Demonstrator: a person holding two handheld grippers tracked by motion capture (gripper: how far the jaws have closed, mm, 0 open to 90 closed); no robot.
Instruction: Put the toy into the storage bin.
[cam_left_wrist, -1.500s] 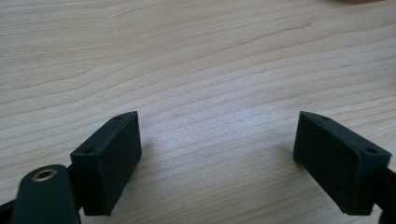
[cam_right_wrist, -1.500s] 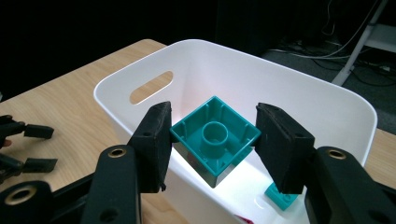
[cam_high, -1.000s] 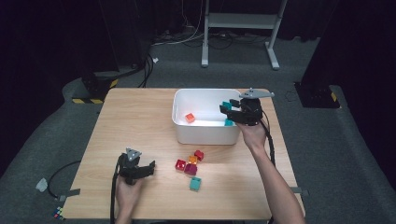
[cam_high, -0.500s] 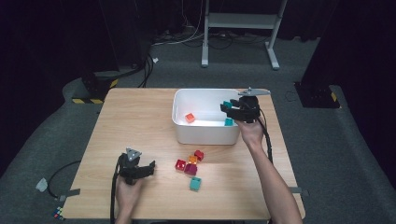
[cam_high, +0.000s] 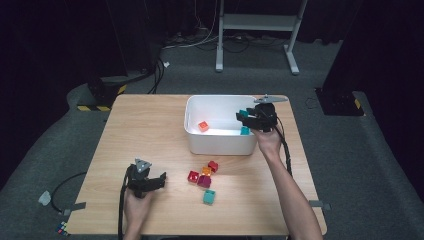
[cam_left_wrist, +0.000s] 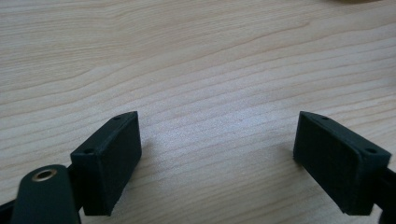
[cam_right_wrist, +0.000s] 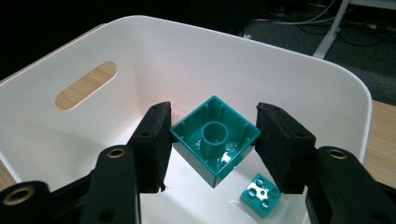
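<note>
Teal hollow plastic brick (cam_right_wrist: 214, 137), light, stiff and slick, pinched corner to corner between right gripper (cam_right_wrist: 211, 140) pads above white bin (cam_right_wrist: 327, 84), better taken flat-sided; left gripper (cam_left_wrist: 219, 158) jaws spread, empty.

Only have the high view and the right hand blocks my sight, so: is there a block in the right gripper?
Observer: Yes. In the right gripper view a teal block sits between the pads of the right gripper, hollow underside facing the camera, over the white bin.
Operator: Anything under it?
Observer: A smaller teal block lies studs up on the bin floor, just below it.
Operator: Left gripper holding anything?
Observer: No. The left gripper has its jaws wide apart over bare wooden table.
</note>
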